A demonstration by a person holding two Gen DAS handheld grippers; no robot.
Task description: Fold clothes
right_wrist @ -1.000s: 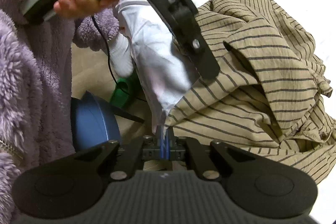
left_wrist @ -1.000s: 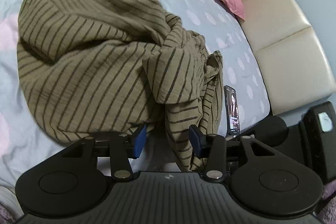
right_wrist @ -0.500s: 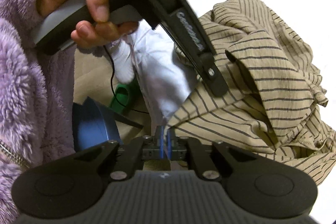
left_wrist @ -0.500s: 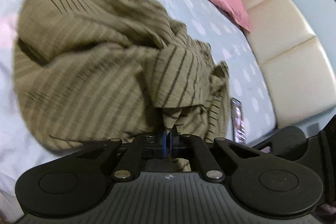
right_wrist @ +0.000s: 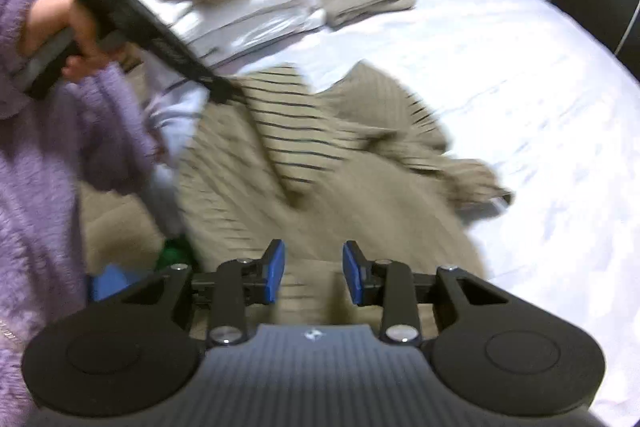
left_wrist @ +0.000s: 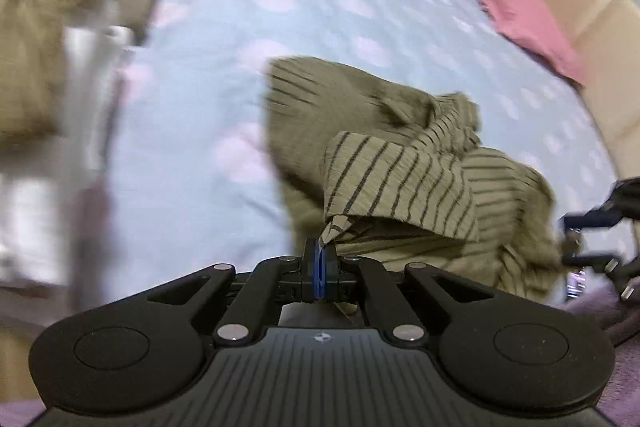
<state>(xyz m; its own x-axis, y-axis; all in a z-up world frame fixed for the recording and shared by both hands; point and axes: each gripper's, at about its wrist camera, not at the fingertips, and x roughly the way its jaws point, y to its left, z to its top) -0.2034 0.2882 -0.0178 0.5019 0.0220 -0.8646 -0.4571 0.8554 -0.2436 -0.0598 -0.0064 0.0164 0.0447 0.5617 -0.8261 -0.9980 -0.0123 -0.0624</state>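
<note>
Nearest the lens in the left wrist view, the left claw (left_wrist: 321,269) is shown closed, a bunched point of the striped shirt (left_wrist: 404,183) pinched between its blue pads. Nearest the lens in the right wrist view, the right claw (right_wrist: 313,277) is shown with its pads apart and nothing between them, held low over the near part of the same shirt (right_wrist: 320,163).

The shirt is seen crumpled at centre frame in both views, on the bed (right_wrist: 500,75), with its near part running past the bed edge at lower frame. In the right wrist view a taut ridge of cloth rises toward upper left, where the left claw is carried by a hand (right_wrist: 76,35) in a fluffy purple sleeve (right_wrist: 36,147).

The cloth is judged light, thin and limp: it will sag from any single point and slide little. A hem, shoulder seam or corner is judged the better hold, so that an edge can be drawn straight.

Farther off, a stack of folded garments (right_wrist: 260,3) lies at upper left of the right wrist view, and a pink pillow (left_wrist: 516,15) against a padded headboard (left_wrist: 592,39) at upper right of the left wrist view.

Both frames are motion-blurred. Collar, sleeves and buttons cannot be made out, and which part of the shirt is held cannot be told.
</note>
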